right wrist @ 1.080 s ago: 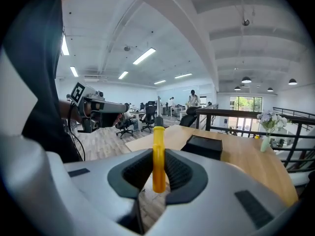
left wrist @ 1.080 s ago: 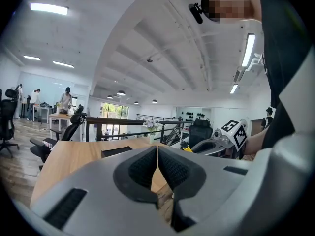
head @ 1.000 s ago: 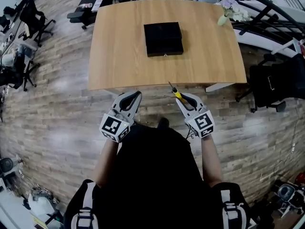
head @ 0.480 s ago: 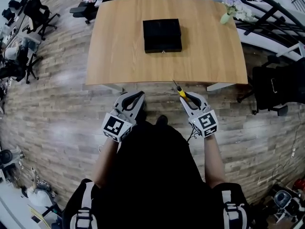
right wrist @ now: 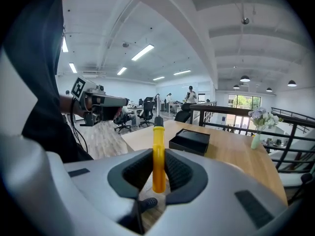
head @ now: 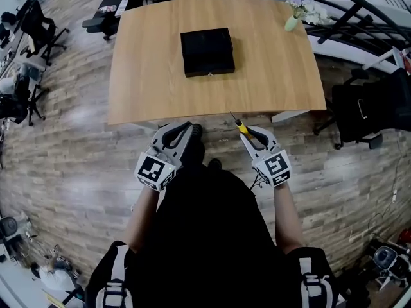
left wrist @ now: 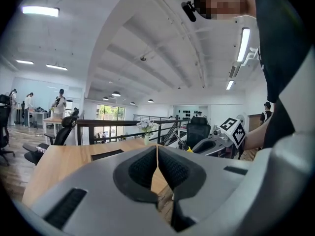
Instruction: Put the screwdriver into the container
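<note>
A yellow-handled screwdriver (right wrist: 158, 154) stands clamped between the jaws of my right gripper (right wrist: 158, 168), its metal tip pointing up toward the table. In the head view the screwdriver (head: 239, 126) pokes out of the right gripper (head: 252, 135) just short of the table's near edge. The container is a black box (head: 207, 51) lying on the wooden table (head: 148, 76), also visible as the black box (right wrist: 190, 141) ahead of the right jaws. My left gripper (head: 182, 133) hovers beside the right one, jaws shut with nothing between them (left wrist: 157, 163).
A small vase of flowers (head: 295, 13) stands at the table's far right corner. Office chairs (head: 363, 111) sit right of the table, more chairs (head: 38, 27) at the left. A black railing (head: 359, 11) runs behind the table. The floor is wood plank.
The table and box have shifted slightly left in the head view. Both grippers keep their stance at the table's near edge, the right one still holding the screwdriver.
</note>
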The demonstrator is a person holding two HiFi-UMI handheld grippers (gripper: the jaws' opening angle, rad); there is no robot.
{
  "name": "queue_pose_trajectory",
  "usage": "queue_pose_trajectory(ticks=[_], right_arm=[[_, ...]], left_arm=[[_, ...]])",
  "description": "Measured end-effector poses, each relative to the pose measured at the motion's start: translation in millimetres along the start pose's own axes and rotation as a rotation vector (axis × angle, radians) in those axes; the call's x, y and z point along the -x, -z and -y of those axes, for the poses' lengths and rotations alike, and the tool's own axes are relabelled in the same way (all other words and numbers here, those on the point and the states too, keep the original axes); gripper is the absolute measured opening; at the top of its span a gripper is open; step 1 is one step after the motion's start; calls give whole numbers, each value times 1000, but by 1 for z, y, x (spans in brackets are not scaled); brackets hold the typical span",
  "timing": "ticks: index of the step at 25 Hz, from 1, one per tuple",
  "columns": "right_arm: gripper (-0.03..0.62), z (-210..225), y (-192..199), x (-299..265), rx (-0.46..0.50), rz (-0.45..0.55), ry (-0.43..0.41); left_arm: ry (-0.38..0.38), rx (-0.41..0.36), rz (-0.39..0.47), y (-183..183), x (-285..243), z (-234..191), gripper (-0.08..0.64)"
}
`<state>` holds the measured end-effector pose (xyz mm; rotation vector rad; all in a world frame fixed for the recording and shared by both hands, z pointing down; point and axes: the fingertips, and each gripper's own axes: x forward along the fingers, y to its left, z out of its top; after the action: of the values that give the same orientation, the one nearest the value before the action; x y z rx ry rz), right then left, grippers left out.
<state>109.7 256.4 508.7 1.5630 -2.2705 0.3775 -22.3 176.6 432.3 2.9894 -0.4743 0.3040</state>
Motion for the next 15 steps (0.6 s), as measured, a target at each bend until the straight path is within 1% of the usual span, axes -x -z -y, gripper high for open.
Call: queue_pose_trajectory(ticks=[7,15], right_arm=[[83,11,-7,0,-10,1,49],[83,25,-22,-24,-37,-5,99]], left_arm=[[32,-12,27,-8,-11,-11,28],[60,10,28,-11,-28,-49,28]])
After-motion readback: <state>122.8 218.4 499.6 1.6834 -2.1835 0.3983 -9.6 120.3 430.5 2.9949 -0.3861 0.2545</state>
